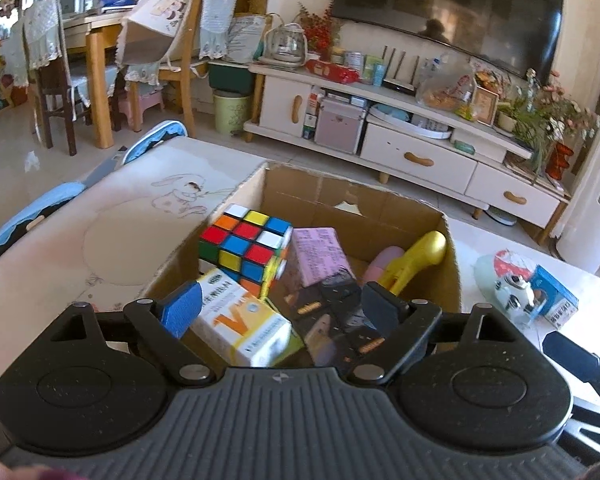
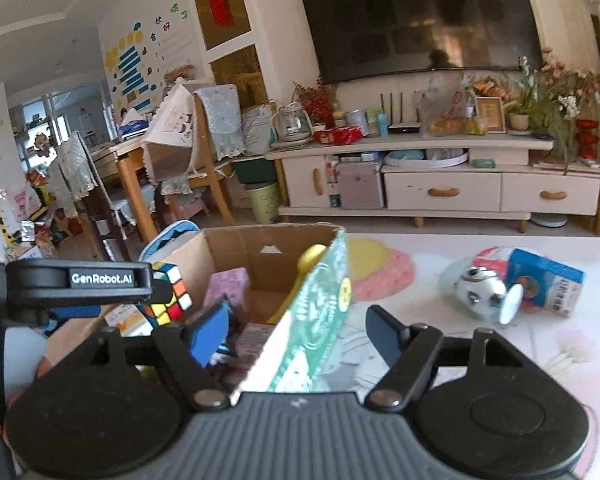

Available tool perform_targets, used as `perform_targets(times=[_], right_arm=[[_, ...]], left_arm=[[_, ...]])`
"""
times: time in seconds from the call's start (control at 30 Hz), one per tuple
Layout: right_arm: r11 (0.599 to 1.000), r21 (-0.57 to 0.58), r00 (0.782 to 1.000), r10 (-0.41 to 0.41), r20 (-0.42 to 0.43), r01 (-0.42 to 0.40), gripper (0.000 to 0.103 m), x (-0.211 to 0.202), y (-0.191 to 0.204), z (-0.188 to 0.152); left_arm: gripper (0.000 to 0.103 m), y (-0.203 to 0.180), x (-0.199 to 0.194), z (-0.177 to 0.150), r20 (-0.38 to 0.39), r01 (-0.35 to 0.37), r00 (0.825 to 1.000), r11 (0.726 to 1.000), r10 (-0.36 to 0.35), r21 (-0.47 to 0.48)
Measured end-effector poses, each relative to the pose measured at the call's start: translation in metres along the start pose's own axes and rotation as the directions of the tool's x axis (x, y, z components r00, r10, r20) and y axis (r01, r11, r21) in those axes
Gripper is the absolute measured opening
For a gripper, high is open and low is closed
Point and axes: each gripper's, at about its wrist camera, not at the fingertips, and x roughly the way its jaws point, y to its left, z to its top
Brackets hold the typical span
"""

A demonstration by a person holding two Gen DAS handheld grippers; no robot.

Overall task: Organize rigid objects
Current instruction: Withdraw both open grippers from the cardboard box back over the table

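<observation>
Left wrist: yellow toy (image 1: 414, 262) angled up-right.

The cardboard box (image 1: 420, 216) was crowded: Rubik's cube (image 1: 246, 246), pink box (image 1: 320, 254) and yellow toy (image 1: 416, 258) blocked entry. Open tabletop (image 2: 440, 280) lay beside it toward the panda toy (image 2: 482, 292).

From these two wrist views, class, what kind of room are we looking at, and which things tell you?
Most likely a home living room: a wall-mounted television, a low TV cabinet, and a dining table.
</observation>
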Motion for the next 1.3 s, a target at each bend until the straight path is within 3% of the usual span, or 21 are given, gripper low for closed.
perform_targets(times=[1.3], right_arm=[[0.986,-0.016,0.986,-0.165,0.018,0.166,0.097,-0.033,-0.07,-0.041]], left_arm=[[0.103,-0.039,0.002,-0.024,-0.035,0.047,0.999,0.962,-0.038,0.27]])
